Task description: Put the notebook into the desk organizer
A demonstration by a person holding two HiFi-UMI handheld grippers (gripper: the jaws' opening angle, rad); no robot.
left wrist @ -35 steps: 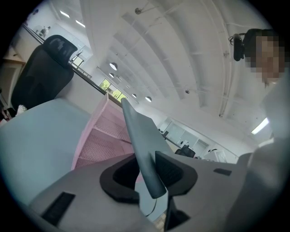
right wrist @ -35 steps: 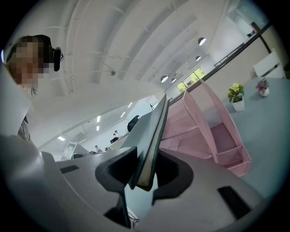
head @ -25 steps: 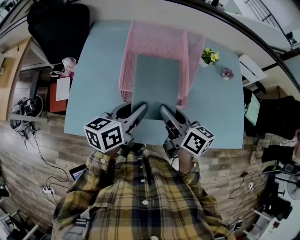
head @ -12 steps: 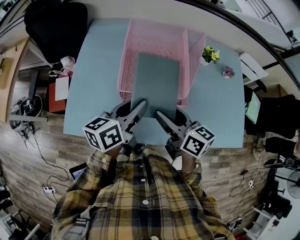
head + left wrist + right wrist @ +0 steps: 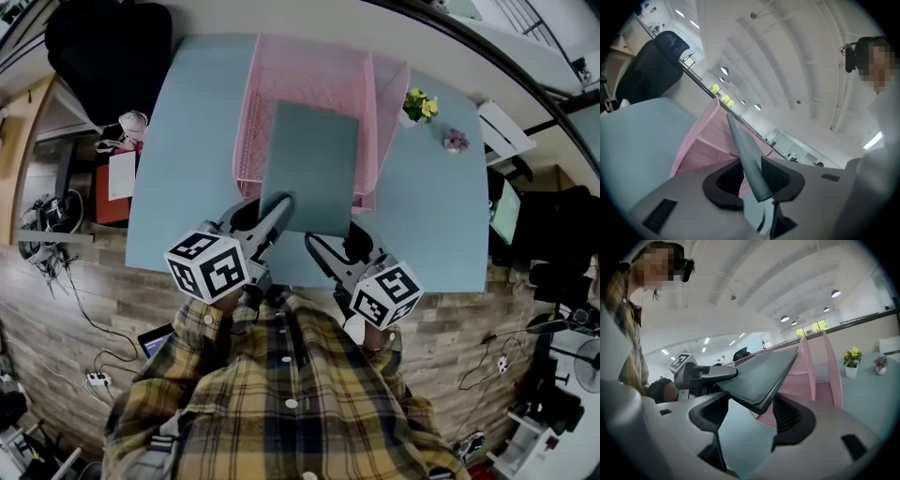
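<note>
The grey-green notebook (image 5: pixel 313 165) leans tilted over the front of the pink mesh desk organizer (image 5: pixel 298 77), its far end inside the wide compartment. My left gripper (image 5: pixel 280 208) is shut on the notebook's near left corner; in the left gripper view the notebook's edge (image 5: pixel 746 152) runs between the pads into the organizer (image 5: pixel 701 149). My right gripper (image 5: pixel 334 244) sits just behind the near right corner with its jaws opening. In the right gripper view the notebook's corner (image 5: pixel 761 371) hangs between the wide jaws and the pads do not press on it; the organizer (image 5: pixel 820 363) is behind.
The light blue table (image 5: pixel 187 159) carries a small pot of yellow flowers (image 5: pixel 419 109) and a small purple flower (image 5: pixel 456 143) right of the organizer. A black chair (image 5: pixel 103 47) stands at the far left. The table's front edge is right by the grippers.
The right gripper's jaws have spread and it has drawn back toward the person, off the notebook's near edge. The left gripper still holds the notebook, which has shifted slightly farther into the organizer.
</note>
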